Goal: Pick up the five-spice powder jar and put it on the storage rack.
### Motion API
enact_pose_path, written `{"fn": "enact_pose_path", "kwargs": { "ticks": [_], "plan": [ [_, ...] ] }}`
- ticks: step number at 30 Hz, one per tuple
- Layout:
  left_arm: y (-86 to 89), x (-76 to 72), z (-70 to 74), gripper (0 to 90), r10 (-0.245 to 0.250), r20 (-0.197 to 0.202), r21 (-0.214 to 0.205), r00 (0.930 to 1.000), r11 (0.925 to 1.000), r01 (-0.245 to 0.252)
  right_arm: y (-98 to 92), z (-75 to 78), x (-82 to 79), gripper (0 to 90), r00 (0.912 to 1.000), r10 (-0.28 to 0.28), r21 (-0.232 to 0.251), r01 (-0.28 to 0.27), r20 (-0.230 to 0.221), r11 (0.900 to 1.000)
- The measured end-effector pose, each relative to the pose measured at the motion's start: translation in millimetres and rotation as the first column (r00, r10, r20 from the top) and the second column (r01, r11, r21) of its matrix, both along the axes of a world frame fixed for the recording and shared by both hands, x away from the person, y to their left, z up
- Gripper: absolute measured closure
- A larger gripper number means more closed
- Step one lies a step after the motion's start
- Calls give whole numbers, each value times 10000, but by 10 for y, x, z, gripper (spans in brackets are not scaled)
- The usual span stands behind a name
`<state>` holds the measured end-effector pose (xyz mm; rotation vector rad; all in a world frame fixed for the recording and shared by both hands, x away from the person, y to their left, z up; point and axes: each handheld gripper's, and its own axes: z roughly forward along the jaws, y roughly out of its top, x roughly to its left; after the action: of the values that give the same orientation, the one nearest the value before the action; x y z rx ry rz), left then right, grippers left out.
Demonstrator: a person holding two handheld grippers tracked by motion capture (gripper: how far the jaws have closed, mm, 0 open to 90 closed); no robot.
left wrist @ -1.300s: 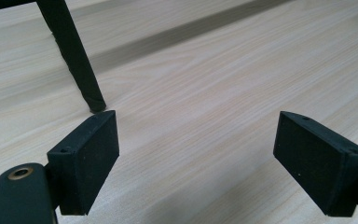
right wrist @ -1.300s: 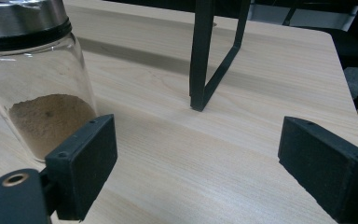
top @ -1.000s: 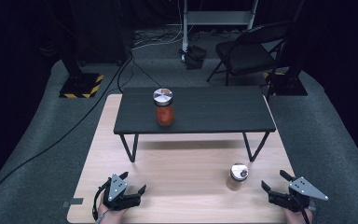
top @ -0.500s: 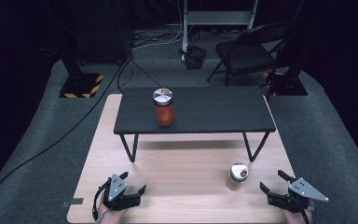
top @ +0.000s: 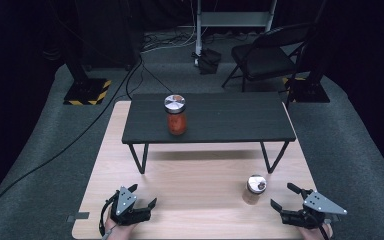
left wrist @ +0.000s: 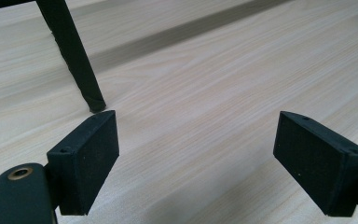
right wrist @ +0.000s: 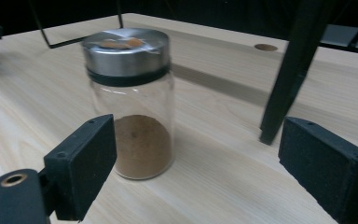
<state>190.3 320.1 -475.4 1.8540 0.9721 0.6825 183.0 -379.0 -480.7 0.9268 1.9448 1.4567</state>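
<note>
A glass jar of brown powder (top: 254,189) (right wrist: 133,105) with a steel lid stands on the wooden table (top: 200,185) at the front right. My right gripper (top: 286,197) (right wrist: 196,154) rests just right of it, open, jaws wide, nothing between them; the jar sits ahead of its left jaw. Another steel-lidded jar, filled with something red (top: 175,115), stands on the small black bench (top: 230,120). At the front left my left gripper (top: 141,196) (left wrist: 196,149) lies open over bare wood, empty.
The black bench has thin metal legs (left wrist: 74,56) (right wrist: 289,70) that reach the wood near both grippers. Beyond the table a folding chair (top: 265,55), cables on the grey floor and a yellow-striped stand base (top: 87,91).
</note>
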Motion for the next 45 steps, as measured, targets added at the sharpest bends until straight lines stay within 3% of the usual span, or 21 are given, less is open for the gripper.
{"fn": "enact_pose_path", "kwargs": {
  "ticks": [8, 23, 45],
  "plan": [
    [2, 1, 0, 142, -10, -3, -10, 10000, 10000, 10, 71, 59, 46, 108, 9984, 569, -51, -569, 13, 9984],
    [7, 2, -1, 142, -28, -7, -27, 10000, 10000, 28, 291, 116, 203, 122, 9941, 1043, -221, -1049, -285, 9942],
    [15, -1, -6, 142, -3, -7, -108, 10000, 9999, 3, 571, 128, 435, 184, 9920, 992, -640, -1044, -785, 9925]
  ]
}}
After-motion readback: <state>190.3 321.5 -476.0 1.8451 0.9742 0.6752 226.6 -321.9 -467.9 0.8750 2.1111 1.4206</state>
